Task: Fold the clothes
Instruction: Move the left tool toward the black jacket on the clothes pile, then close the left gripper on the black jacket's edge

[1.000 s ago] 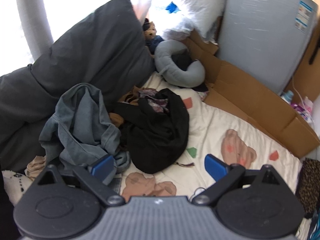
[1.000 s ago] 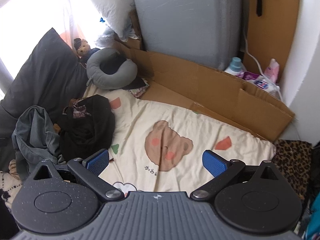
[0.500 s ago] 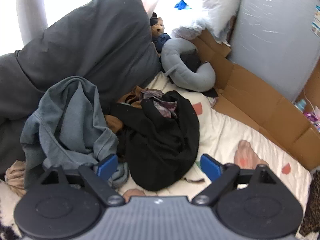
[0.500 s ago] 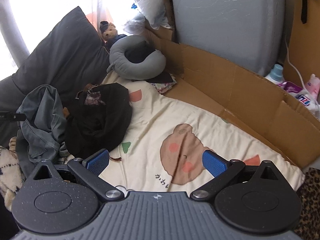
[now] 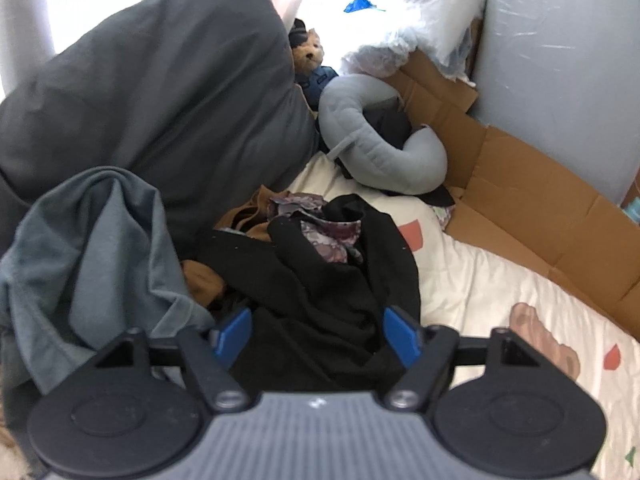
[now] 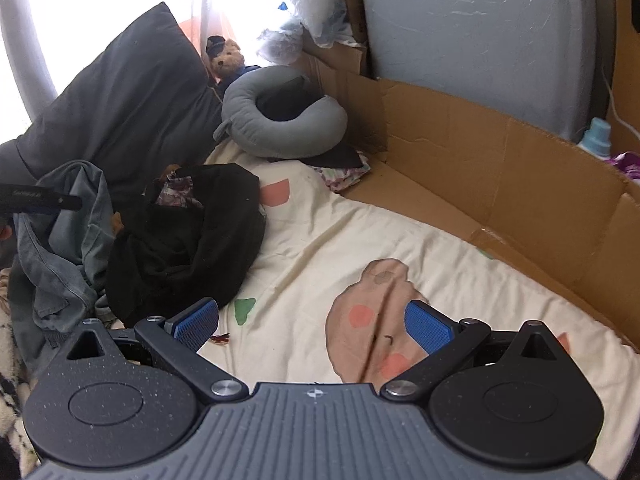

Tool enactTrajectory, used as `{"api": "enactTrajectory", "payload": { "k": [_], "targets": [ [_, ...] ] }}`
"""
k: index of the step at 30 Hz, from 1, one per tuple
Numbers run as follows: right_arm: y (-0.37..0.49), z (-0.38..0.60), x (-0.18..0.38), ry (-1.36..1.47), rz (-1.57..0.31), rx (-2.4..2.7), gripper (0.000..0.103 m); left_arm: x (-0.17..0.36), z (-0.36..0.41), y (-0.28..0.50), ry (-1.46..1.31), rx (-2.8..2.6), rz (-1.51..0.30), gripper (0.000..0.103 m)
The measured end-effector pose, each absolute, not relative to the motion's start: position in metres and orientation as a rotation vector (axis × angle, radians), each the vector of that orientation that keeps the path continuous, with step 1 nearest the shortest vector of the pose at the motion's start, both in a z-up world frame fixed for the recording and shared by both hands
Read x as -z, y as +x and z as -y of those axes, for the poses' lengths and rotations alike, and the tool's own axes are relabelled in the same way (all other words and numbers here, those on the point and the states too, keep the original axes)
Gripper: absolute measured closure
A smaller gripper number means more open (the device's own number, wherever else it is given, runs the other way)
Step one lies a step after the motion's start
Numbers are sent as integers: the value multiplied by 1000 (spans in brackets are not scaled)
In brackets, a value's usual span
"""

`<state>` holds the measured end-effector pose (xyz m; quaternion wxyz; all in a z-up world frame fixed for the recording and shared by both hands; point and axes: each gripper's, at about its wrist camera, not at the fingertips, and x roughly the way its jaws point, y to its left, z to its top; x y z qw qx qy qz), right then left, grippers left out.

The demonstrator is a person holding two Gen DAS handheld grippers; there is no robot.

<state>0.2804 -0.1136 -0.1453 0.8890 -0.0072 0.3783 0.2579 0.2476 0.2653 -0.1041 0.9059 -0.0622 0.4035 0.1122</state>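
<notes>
Both tongs are matt black plastic with ribbed grey housings; the left tongs [image 5: 316, 334] and right tongs [image 6: 314, 326] carry blue pads [image 6: 428, 326] with a fine knurled rubbery texture, plus small shiny metal pivot screws. At 12 o'clock from the left tongs sits a black garment [image 5: 328, 292], soft matt knit-looking cloth. At 9 o'clock, a grey-blue garment [image 5: 92, 248], washed cotton look. The bed sheet [image 6: 320, 248] is smooth cream printed cloth. Cardboard [image 6: 480, 148] is rough brown paper. The neck pillow [image 6: 280, 128] looks like fleecy grey fabric.
</notes>
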Motion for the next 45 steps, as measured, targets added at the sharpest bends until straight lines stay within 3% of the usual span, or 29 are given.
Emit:
{"api": "enactTrajectory", "payload": {
  "k": [20, 25, 26, 27, 30, 45],
  "targets": [
    [297, 98, 232, 12, -802, -568, 1, 189, -282, 333, -141, -246, -776, 33],
    [296, 103, 241, 15, -788, -540, 1, 210, -291, 347, -150, -270, -751, 72],
    [296, 104, 242, 9, -785, -539, 1, 213, -293, 349, -156, -276, -747, 88],
    [295, 104, 244, 2, -786, -536, 1, 213, -294, 347, -161, -282, -737, 94],
    [293, 105, 249, 9, -799, -548, 1, 211, -296, 339, -173, -297, -696, 99],
    [288, 97, 255, 33, -820, -574, 2, 189, -254, 275, -221, -177, -637, 101]
  ]
}}
